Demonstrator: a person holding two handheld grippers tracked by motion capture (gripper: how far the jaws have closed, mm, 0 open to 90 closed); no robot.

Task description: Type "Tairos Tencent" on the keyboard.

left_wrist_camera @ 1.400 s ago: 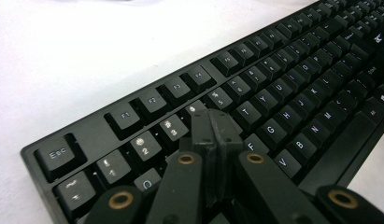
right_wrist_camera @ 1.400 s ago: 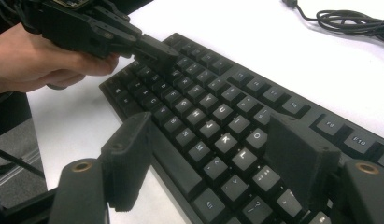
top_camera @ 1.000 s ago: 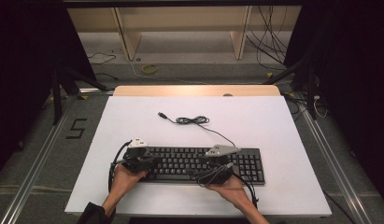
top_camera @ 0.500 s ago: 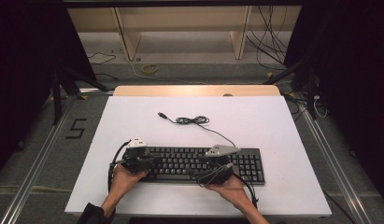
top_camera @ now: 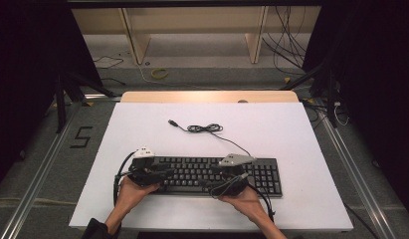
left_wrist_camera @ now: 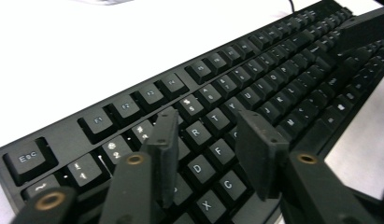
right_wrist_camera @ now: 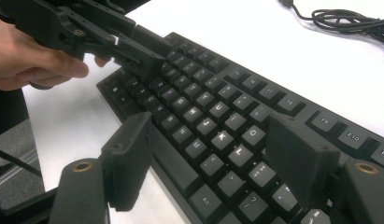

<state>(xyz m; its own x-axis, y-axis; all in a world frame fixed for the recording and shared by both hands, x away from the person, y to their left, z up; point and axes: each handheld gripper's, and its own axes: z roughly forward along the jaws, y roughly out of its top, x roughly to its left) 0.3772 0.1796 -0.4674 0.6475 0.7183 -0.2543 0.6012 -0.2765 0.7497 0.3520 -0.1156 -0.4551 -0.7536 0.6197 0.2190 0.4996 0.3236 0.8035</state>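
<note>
White tabletop [top_camera: 291,129], black keyboard [top_camera: 264,174] lying along its near edge. Left gripper [left_wrist_camera: 208,154] above the keyboard's left end — jaws just opening, nothing between them, keys beneath. Right gripper [right_wrist_camera: 208,158] over mid-keyboard, jaws spread wide — gripping nothing.

My grippers have open white table [top_camera: 142,129] to pass beyond the keyboard [top_camera: 261,172]. The coiled cable [top_camera: 204,128] obstructs the centre there.

The keyboard [left_wrist_camera: 255,88] runs off the frame edges, its far keys seemingly blurred
</note>
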